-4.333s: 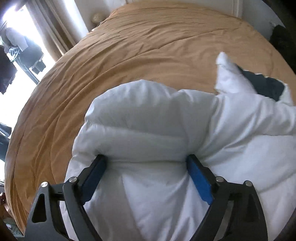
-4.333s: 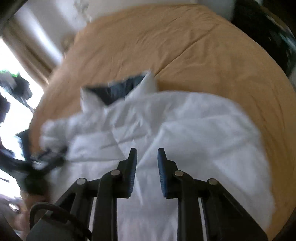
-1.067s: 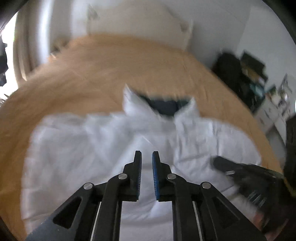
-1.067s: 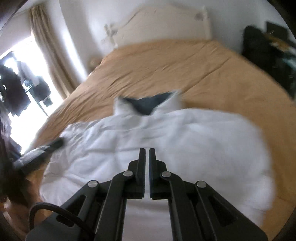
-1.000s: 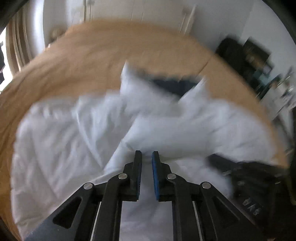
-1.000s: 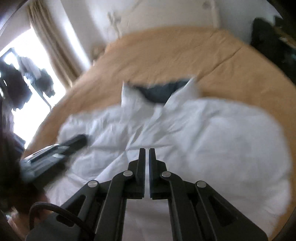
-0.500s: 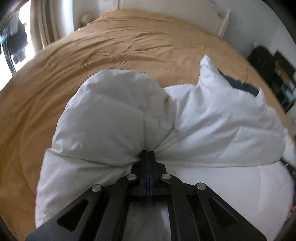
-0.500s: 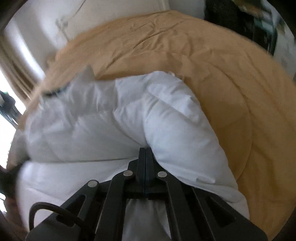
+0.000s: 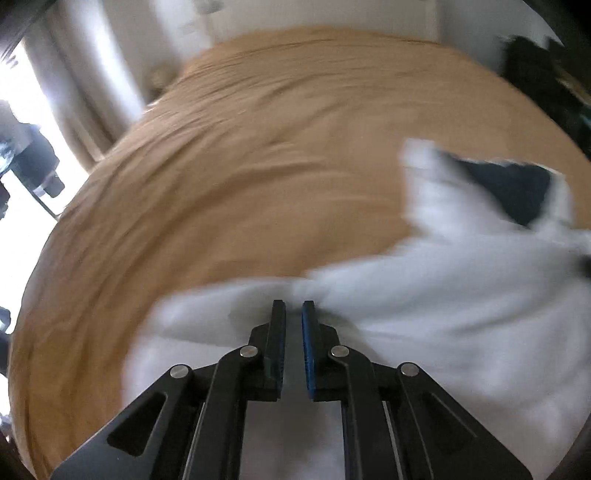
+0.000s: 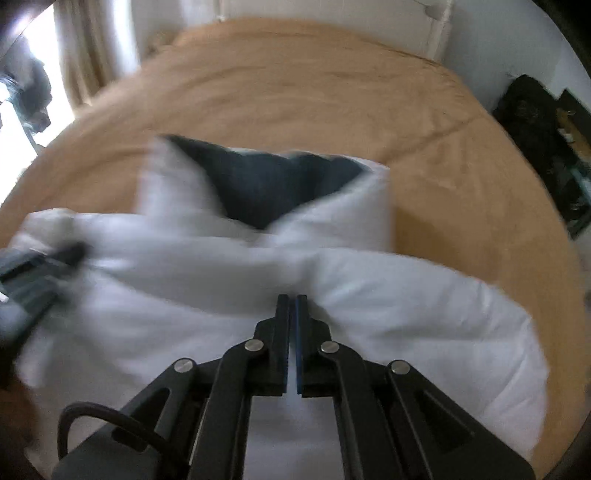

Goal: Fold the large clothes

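Beyond the white jacket [image 10: 369, 325], toward the headboard [image 10: 332, 22], the tan bed [image 10: 314, 92] lies as open cover. A band of bare cover also runs along the jacket's right side. Left of the jacket, the left tool [image 10: 79, 253] rests on the fabric, blocking that side. Dark clutter [image 10: 546, 140] stands off the bed's right edge.

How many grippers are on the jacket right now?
2. The right gripper pinches a fold near the white jacket's middle; the left gripper touches its left edge, blurred, and in its own view pinches fabric.
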Tool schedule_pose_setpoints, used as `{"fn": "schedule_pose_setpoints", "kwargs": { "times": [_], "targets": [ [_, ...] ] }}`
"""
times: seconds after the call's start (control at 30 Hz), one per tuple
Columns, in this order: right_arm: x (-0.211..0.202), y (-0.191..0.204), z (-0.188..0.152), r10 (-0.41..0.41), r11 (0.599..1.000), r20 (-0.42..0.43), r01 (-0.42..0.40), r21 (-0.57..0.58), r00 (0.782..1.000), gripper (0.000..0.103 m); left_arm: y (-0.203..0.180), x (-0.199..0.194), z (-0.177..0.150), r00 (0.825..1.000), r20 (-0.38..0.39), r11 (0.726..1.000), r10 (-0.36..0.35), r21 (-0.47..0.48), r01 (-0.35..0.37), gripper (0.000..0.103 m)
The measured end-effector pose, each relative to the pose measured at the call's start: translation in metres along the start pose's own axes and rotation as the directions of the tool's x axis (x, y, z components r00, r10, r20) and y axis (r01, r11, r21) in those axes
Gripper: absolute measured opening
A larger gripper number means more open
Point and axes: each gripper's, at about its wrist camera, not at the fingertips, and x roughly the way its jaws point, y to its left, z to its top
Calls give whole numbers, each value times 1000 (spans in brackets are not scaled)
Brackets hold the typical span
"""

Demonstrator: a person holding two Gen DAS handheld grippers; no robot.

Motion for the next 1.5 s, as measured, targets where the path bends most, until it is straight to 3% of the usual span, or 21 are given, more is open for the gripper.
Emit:
{"fn": "schedule_pose_setpoints", "kwargs": {
  "times": [0.1, 0.17, 0.23, 0.33, 0.47, 0.57, 0.63, 0.73, 0.77, 0.87, 0.93, 0.97, 1.03, 1.1, 1.17, 1.23, 1.37, 1.4, 1.5],
  "targets": [
    [1, -66, -3, -88, 990, -10, 89, 110, 996, 0, 36, 30, -5, 996, -78, 999, 37, -22, -39, 10],
    [9, -107, -12, -131, 975, -49, 138, 176, 990, 0, 41, 41, -6, 996, -85, 999, 34, -33, -37, 9],
    [23, -142, -28, -116, 952, -82, 135, 276, 990, 0, 39, 49, -9, 995, -82, 998, 50, -43, -53, 7],
    [43, -165, -40, -71, 921, -113, 108, 374, 991, 0, 37, 54, -14, 995, -68, 996, 72, -48, -76, 6],
    [46, -152, -34, -148, 934, -119, 178, 309, 982, 0, 38, 30, -8, 994, -74, 996, 78, -34, -81, 8],
    [14, -145, -21, -192, 946, -90, 208, 246, 977, 0, 54, -28, -11, 998, 29, 989, -49, -136, 53, 9],
    [-45, -134, -26, -127, 960, 50, 110, 256, 991, 2, 60, -83, -36, 983, 119, 974, -137, -163, 155, 11],
    [-107, -100, -56, -22, 974, 165, -16, 226, 986, 6, 55, -110, -81, 969, 128, 959, -211, -166, 231, 20],
    [-115, -92, -70, -6, 974, 171, -33, 223, 985, 6, 52, -108, -99, 971, 98, 961, -216, -154, 229, 22],
    [-106, -81, -110, -20, 972, 132, -12, 234, 991, 6, 50, -67, -129, 992, -12, 984, -126, -128, 123, 22],
    [-68, -91, -130, -29, 968, 11, 25, 251, 1000, 4, 60, -64, -136, 989, 4, 978, -147, -147, 146, 19],
    [-60, -96, -138, -12, 966, 15, 7, 260, 1000, 4, 68, -73, -134, 992, 7, 976, -129, -177, 128, 16],
    [-71, -97, -135, -36, 959, 2, 34, 282, 999, 6, 89, -98, -136, 986, 54, 947, -156, -275, 165, 17],
    [-98, -95, -127, 13, 949, 61, -32, 313, 998, 7, 112, -126, -148, 979, 114, 905, -170, -375, 201, 40],
    [-132, -73, -124, 76, 948, 141, -116, 296, 987, 10, 122, -147, -165, 972, 152, 868, -181, -439, 230, 50],
    [-149, -46, -120, 137, 946, 202, -188, 263, 970, 10, 115, -164, -183, 964, 164, 856, -210, -445, 262, 49],
    [-152, 8, -132, 227, 936, 250, -282, 211, 941, 10, 83, -168, -216, 971, 90, 877, -222, -417, 240, 49],
    [-144, 20, -135, 224, 943, 234, -271, 193, 946, 10, 81, -164, -219, 969, 74, 868, -235, -432, 243, 49],
    [-104, 50, -154, 157, 981, 129, -169, 91, 979, 9, 85, -158, -245, 958, 66, 806, -279, -527, 271, 49]
  ]
}}
